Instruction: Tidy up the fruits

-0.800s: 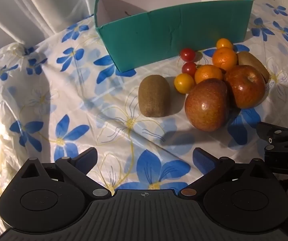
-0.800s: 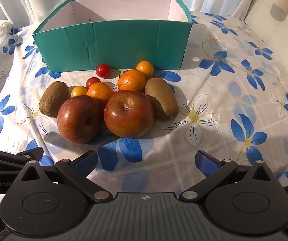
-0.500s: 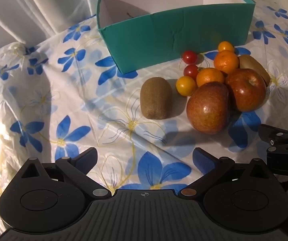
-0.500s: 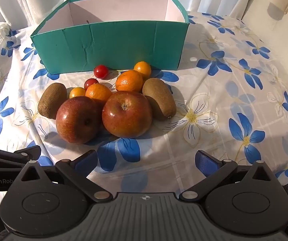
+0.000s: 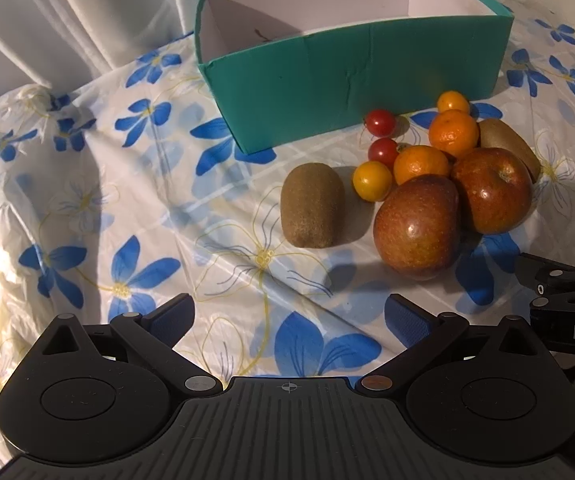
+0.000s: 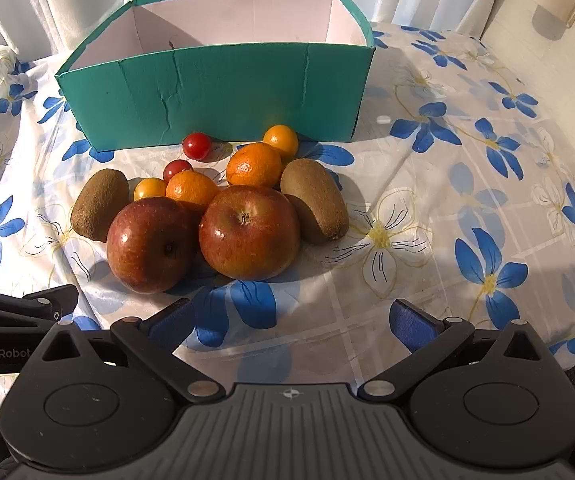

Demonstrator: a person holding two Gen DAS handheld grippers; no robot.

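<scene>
On floral cloth, fruit clustered just in front of teal box [image 6: 215,92], box empty — nothing sorted yet. Left gripper [image 5: 289,316] and right gripper [image 6: 291,318] both spread wide, empty, angled down, likely for first pick. Left kiwi [image 5: 311,206] sits apart from pile — easiest grab.

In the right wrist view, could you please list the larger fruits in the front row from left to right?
Left kiwi → left apple → right apple → right kiwi.
</scene>
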